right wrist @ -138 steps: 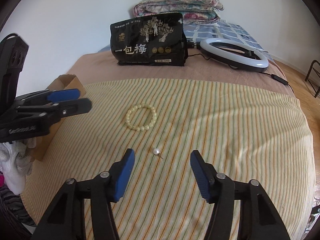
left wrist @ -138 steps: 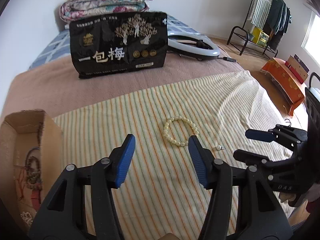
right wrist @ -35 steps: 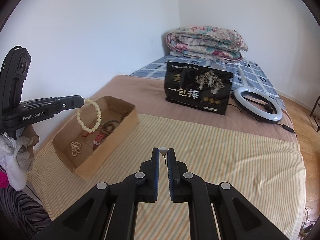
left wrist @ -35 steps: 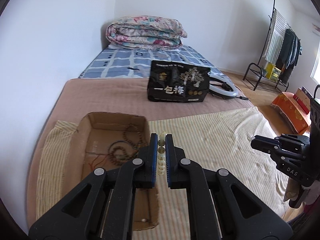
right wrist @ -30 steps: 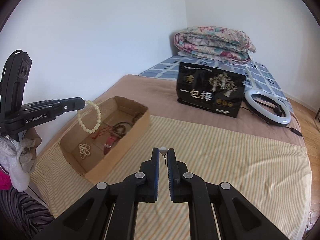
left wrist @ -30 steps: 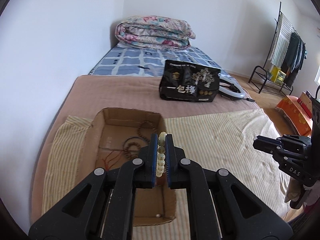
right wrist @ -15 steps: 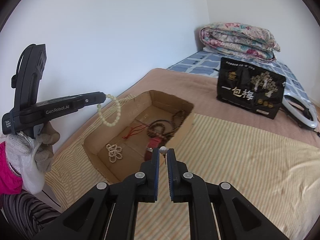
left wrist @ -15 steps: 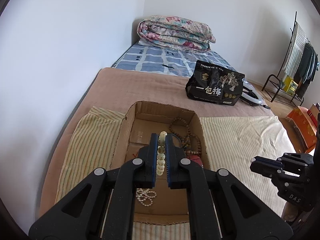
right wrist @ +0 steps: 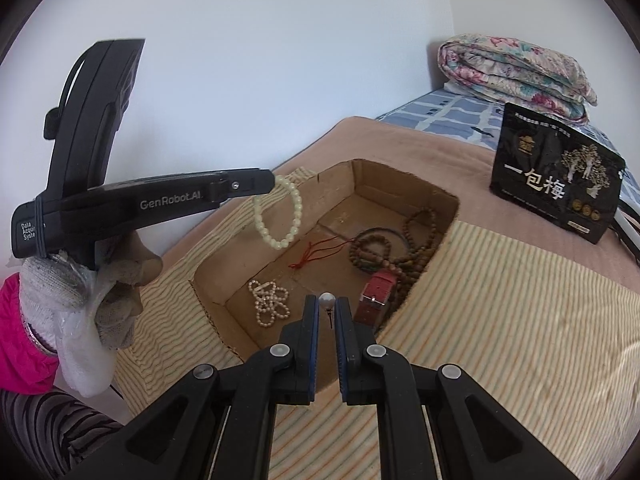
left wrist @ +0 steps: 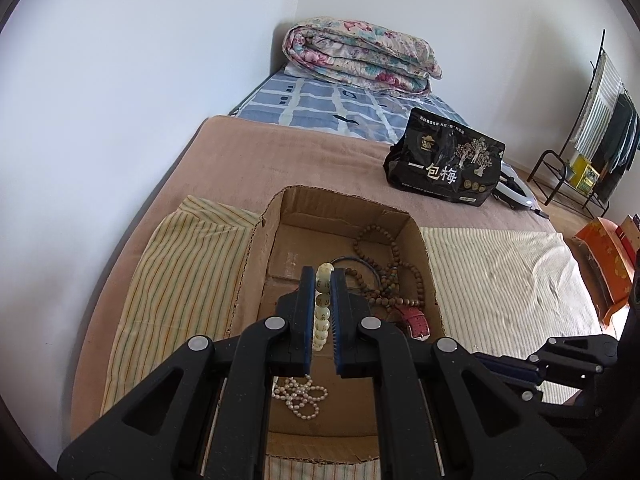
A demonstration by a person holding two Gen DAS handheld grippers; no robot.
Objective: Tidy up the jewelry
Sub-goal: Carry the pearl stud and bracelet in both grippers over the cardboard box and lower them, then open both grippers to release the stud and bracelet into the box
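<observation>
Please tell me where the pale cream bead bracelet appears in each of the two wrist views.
Left wrist view: the pale cream bead bracelet stands at centre, pinched between the left gripper pads, over the open cardboard box.
Right wrist view: it hangs left of centre, from the left gripper tip, above the box's near-left corner.
Shared landmark: white pearl strand inside the box.

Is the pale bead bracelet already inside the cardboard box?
Not yet: the pale bead bracelet hangs from the shut left gripper above the cardboard box.

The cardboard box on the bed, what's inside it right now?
Inside the cardboard box: a white pearl strand, brown bead strings, a red cord, a red strap. The right gripper hides the near corner.
</observation>
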